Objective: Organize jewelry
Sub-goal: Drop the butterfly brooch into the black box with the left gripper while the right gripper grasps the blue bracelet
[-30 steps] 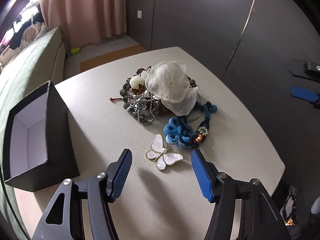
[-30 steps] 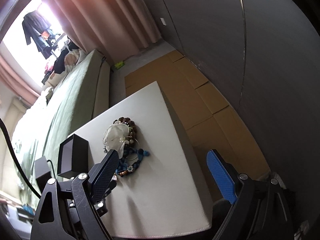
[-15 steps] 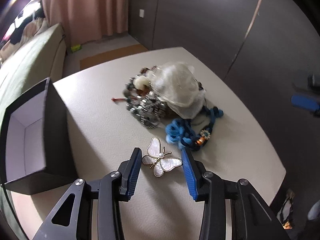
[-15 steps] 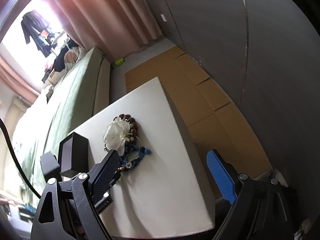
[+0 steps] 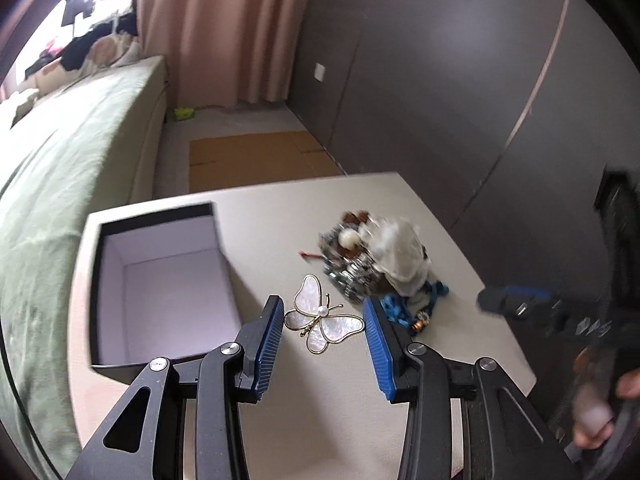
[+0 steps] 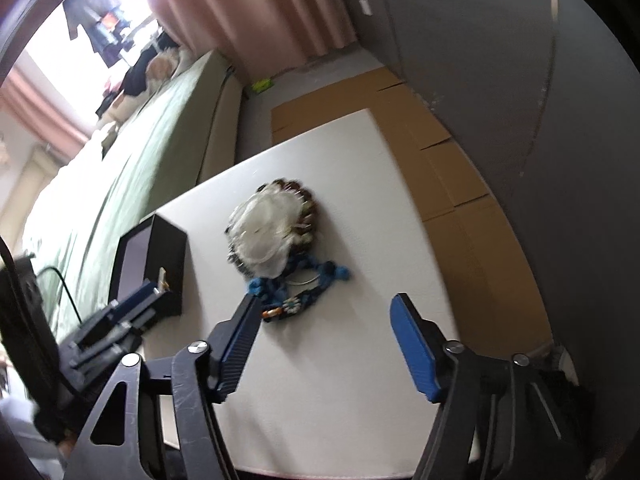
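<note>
A mother-of-pearl butterfly brooch (image 5: 320,320) hangs above the white table (image 5: 320,408), and my left gripper (image 5: 324,320) is shut on its wingtips. Just to its left stands the open black box (image 5: 156,216), empty with a pale lining. The jewelry pile (image 5: 352,268) lies beyond, with a white fabric flower (image 5: 404,256) and a blue cord necklace (image 5: 400,312). In the right wrist view my right gripper (image 6: 324,312) hovers over bare table in front of the blue cord necklace (image 6: 304,288). Its jaws are closing with nothing between them.
A green bed (image 5: 60,184) runs along the table's left side. Flat cardboard (image 6: 440,168) covers the floor beyond the far and right table edges, under a dark grey wall (image 5: 460,80). A hand (image 5: 596,412) holds the blurred right gripper (image 5: 516,304) at the table's right edge.
My left gripper closed on the butterfly brooch, lifted it off the table and carried it left beside the box. My right gripper dropped closer to the pile and its jaws narrowed.
</note>
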The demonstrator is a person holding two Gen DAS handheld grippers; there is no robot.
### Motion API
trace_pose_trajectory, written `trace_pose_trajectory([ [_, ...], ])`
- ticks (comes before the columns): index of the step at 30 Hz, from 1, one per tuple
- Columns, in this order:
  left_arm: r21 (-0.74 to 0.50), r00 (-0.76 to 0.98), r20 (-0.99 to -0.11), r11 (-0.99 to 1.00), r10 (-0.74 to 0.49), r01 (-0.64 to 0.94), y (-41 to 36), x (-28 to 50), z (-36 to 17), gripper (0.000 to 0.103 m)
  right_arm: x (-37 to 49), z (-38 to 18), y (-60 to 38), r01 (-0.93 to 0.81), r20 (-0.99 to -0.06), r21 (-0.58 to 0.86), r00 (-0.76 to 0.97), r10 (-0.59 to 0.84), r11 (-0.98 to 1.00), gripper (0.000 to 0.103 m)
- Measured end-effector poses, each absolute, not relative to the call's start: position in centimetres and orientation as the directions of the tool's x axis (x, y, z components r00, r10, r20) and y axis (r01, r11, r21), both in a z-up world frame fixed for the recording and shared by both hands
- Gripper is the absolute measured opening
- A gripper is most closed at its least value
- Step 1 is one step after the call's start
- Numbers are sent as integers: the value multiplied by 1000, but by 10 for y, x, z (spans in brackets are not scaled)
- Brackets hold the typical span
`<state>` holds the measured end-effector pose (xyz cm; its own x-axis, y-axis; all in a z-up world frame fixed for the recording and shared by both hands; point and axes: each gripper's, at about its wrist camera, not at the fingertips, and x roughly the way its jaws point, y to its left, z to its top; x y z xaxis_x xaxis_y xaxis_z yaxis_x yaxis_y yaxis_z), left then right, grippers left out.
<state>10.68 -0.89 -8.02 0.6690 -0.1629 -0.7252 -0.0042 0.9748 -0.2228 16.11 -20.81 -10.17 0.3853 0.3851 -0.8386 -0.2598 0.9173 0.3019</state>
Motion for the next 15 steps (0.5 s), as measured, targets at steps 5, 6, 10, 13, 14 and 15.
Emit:
trace_pose_trajectory([
  [5,-244,692,-707,968,-144,-48,16,98,-68,42,159,-110,-184,-313,-855,258,368,367,914,64],
  [6,-244,696,-705,968,-137,-57,19,98,-68,42,158,-112,-177,-326,-858,242,368,358,914,64],
  [10,-266,699,-706,958,-115,-111,41,94,-66,42,152,-116,-151,-406,-861,168,383,334,898,64],
  [13,-277,701,-707,949,-96,-149,58,89,-66,42,149,-119,-137,-434,-866,123,393,310,893,64],
  [14,-279,702,-707,947,-90,-159,63,88,-65,42,149,-121,-132,-442,-867,106,397,300,891,64],
  [15,-280,702,-707,945,-85,-168,65,88,-64,42,150,-122,-130,-445,-869,93,400,291,891,64],
])
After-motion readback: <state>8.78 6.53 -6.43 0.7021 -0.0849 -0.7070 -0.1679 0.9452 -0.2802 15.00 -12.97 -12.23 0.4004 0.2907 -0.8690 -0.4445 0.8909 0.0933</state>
